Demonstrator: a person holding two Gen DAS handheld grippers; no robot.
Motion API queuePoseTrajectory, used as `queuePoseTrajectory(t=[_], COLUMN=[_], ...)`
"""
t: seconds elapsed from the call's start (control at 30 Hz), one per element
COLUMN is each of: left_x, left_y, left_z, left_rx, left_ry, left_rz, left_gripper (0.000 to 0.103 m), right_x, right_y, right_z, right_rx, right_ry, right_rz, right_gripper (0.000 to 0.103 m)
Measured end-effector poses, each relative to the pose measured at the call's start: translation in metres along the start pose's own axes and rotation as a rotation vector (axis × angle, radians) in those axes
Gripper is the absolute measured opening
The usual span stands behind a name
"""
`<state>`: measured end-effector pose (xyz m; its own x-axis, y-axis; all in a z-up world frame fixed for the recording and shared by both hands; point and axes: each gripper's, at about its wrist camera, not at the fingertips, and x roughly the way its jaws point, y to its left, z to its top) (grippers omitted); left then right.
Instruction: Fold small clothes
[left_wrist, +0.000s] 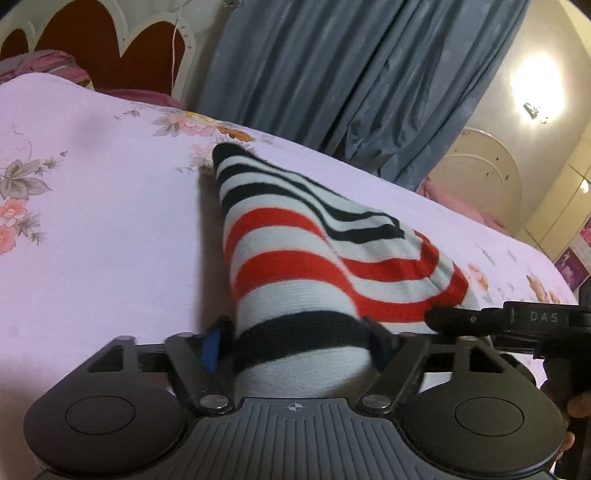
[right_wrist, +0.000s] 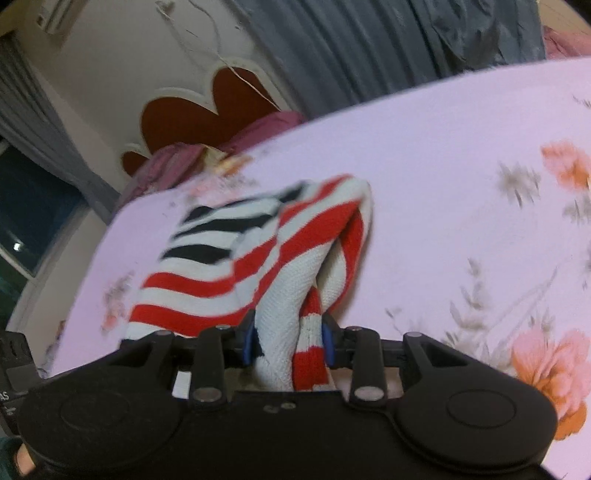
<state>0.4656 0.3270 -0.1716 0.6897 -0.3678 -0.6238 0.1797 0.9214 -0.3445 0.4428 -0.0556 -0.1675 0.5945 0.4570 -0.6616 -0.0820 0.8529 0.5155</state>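
A small striped garment (left_wrist: 295, 251), white with red and black bands, lies stretched over the pale pink floral bedsheet (left_wrist: 103, 240). My left gripper (left_wrist: 301, 345) is shut on its near edge, at a black band. In the right wrist view the same garment (right_wrist: 236, 266) is bunched and partly folded over itself. My right gripper (right_wrist: 290, 339) is shut on a gathered white and red part of it. The right gripper's black body also shows in the left wrist view (left_wrist: 517, 321), at the garment's right side.
A white headboard with dark red panels (left_wrist: 110, 40) stands at the bed's head, with purple pillows (right_wrist: 177, 162) before it. Grey-blue curtains (left_wrist: 369, 74) hang behind the bed. A bright wall lamp (left_wrist: 535, 92) and cream wardrobe doors (left_wrist: 480, 166) are at the right.
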Motion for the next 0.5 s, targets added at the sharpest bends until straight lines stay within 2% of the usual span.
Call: queuePoseTrajectory(t=[0.1, 0.17, 0.27, 0.37, 0.5], left_x=[0.005, -0.001, -0.020, -0.035, -0.031], left_y=[-0.002, -0.003, -0.008, -0.008, -0.013], left_z=[0.003, 0.005, 0.006, 0.015, 0.035], left_rx=[0.000, 0.005, 0.032, 0.019, -0.003], left_ry=[0.000, -0.005, -0.054, -0.103, -0.121], left_rz=[0.002, 0.017, 0.036, 0.027, 0.022], left_gripper=[0.080, 0.080, 0.080, 0.080, 0.080], right_x=[-0.002, -0.011, -0.028, -0.036, -0.035], right_y=[-0.006, 0.000, 0.009, 0.016, 0.021], right_z=[-0.002, 0.004, 0.006, 0.012, 0.029], right_rx=[0.032, 0.009, -0.030, -0.066, -0.065], right_ry=[-0.001, -0.025, -0.065, -0.095, -0.127], right_rz=[0.004, -0.032, -0.068, -0.100, -0.108], right_gripper=[0.039, 0.039, 0.035, 0.034, 0.036])
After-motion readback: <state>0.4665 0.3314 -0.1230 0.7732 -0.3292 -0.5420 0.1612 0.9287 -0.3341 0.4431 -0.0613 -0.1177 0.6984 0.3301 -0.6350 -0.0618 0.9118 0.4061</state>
